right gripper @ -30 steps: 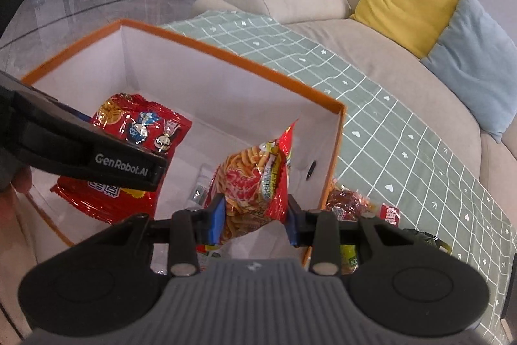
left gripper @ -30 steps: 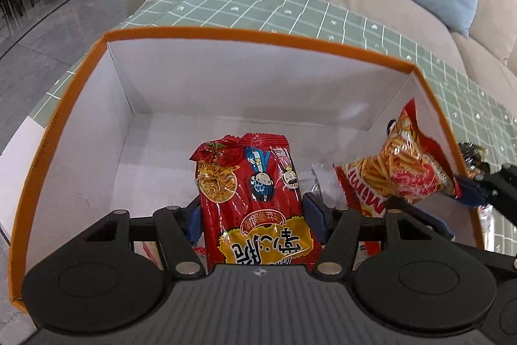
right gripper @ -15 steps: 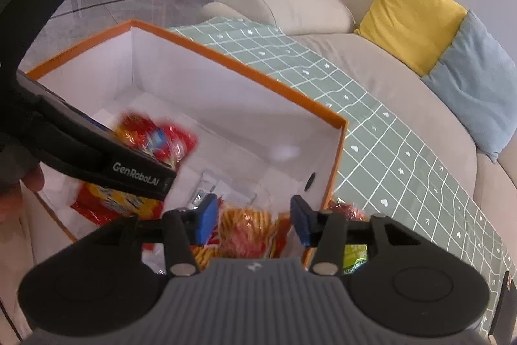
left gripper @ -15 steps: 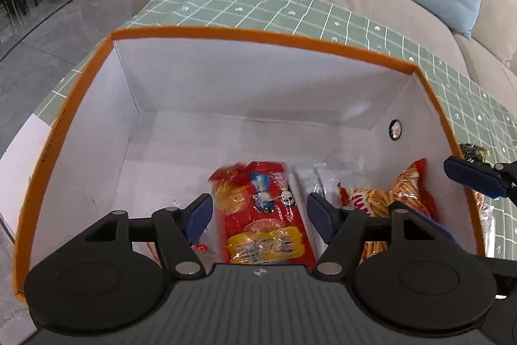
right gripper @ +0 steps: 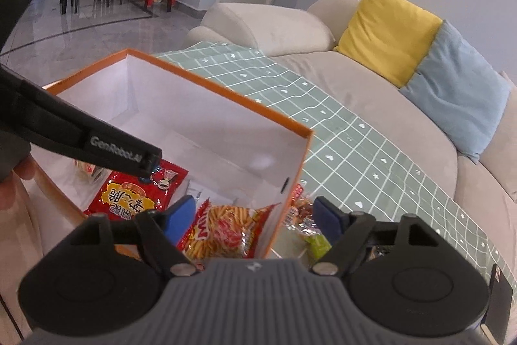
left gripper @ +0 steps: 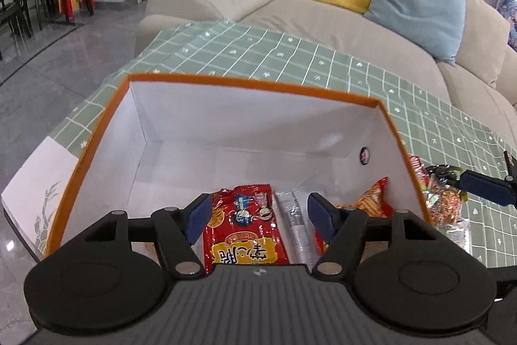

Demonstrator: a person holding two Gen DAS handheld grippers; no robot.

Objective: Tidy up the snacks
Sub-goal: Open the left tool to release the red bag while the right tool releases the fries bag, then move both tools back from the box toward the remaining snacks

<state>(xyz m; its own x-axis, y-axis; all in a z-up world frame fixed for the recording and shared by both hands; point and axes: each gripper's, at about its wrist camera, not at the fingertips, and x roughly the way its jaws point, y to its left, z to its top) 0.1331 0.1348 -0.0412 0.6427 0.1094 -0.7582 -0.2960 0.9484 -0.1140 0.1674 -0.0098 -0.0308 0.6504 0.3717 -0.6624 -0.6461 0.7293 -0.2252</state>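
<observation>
Inside the orange-rimmed box on the green checked cloth, the red snack packet lies flat on the white floor and the orange stick-snack bag rests against the near right corner — both are let go. The left gripper hangs above the red packet with its jaws spread wide and nothing pinched; the right gripper has just been opening, its jaws now apart with the orange bag below them but not pressed. More loose snacks sit outside the box, just beside its right wall, so the sorting looks unfinished. The main risk lies in that tight corner: the right gripper straddles the box wall, and a careless sideways swing toward the outside pile could catch the rim and drag or tip the light box. The two grippers also work close together and might knock one another. The clear wrapper between the two bags is hard to read — possibly a slippery thing that a finger could snag on the way out.
</observation>
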